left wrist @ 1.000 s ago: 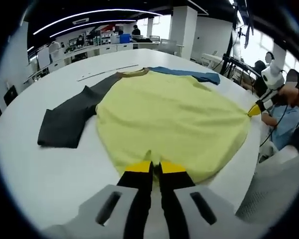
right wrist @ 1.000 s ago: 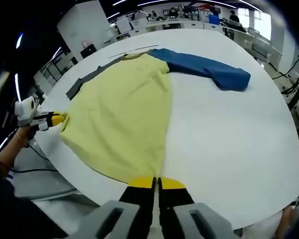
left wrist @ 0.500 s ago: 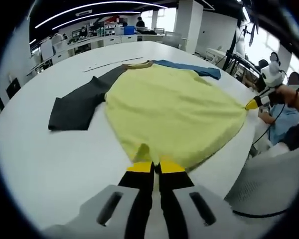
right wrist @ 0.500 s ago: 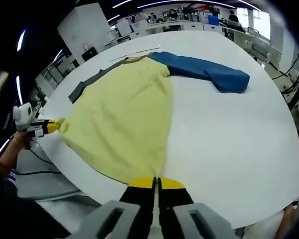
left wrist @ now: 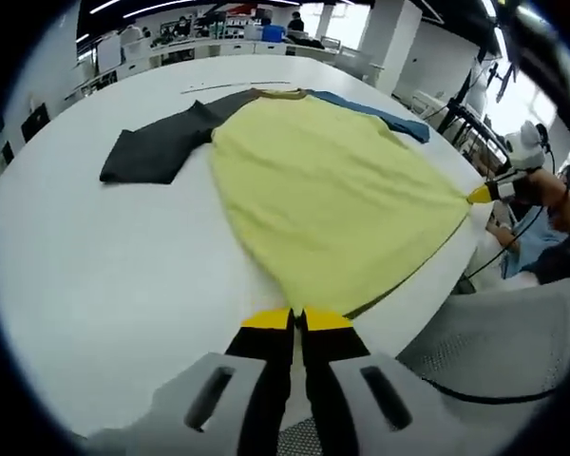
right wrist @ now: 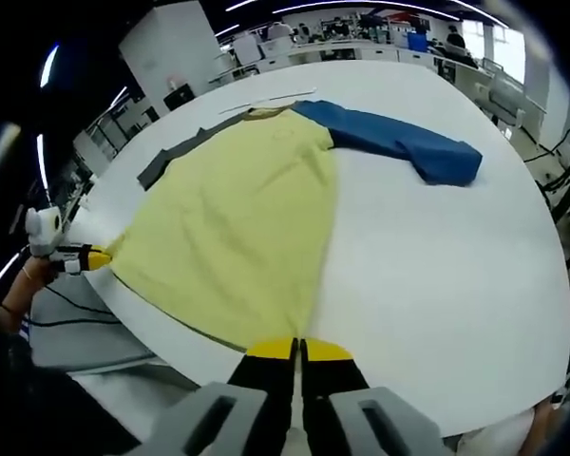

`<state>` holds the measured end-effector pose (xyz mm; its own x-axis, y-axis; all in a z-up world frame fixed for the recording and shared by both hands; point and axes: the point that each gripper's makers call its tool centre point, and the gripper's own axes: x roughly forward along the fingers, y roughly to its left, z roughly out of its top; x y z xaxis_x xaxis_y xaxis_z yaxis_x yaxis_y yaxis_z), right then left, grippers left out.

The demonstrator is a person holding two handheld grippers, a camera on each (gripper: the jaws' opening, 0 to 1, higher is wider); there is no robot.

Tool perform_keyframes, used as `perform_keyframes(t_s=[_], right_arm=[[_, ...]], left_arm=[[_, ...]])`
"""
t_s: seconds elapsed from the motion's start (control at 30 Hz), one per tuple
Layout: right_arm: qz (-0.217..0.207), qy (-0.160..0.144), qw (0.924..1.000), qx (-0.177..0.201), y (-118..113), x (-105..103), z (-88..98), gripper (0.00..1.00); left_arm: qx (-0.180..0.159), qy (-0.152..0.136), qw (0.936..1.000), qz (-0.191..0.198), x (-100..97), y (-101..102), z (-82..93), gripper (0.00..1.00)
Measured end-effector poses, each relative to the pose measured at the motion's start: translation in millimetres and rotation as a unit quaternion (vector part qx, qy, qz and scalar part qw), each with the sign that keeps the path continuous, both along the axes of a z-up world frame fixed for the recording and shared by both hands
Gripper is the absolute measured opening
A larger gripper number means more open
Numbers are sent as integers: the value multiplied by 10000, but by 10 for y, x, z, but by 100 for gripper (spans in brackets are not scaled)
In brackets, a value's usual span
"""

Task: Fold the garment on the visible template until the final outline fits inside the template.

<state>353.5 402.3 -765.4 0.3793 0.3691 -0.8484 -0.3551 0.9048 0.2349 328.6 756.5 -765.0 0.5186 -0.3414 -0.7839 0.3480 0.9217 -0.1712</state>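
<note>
White and round, the counter (left wrist: 95, 275) sits in a big bright office room with desks far behind. On it lies the garment (left wrist: 332, 195), a yellow shirt spread flat. Its grey sleeve (left wrist: 157, 147) lies out ahead and to the left of the left gripper (left wrist: 295, 319), and its blue sleeve (right wrist: 399, 141) lies ahead and to the right of the right gripper (right wrist: 297, 350).

Each gripper is pinching one bottom corner of the shirt, jaws pressed together on the cloth. The hem is pulled tight between them, right at the near edge of the counter. No template outline can be made out on the counter.

The step in hand looks like pulling the shirt smooth before a fold. To do it well, both grippers should keep the same gentle pull, so the hem stays straight and no wrinkles come. They should not tug the shirt off the edge. Then both corners can go forward together toward the neck (left wrist: 280, 93).
</note>
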Motion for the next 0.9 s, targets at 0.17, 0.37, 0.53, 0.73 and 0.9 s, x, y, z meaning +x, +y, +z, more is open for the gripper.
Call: perform_keyframes(t_s=[0.17,0.37,0.53,0.73,0.9], right_arm=[[4,81,10000,7,-7,-66,-51,0],[25,111,9999,-3,-22,-97,-78,0],[105,119,9999,-25,-15,-100,-99,0],[159,141,9998,46,-5,-100,-95,0],[315,11,9995,51,17,-75,-54,18]], left_arm=[[140,53,9999,75,-92,-5,-53,0],[132,144,9997,142,-160,-4,-87,0],[197,129,9997,102,-160,2,-98,0],[203,90,9996,169,-146,22,-91,3],[-2,-197,9992,335,-81,19,-12,19]])
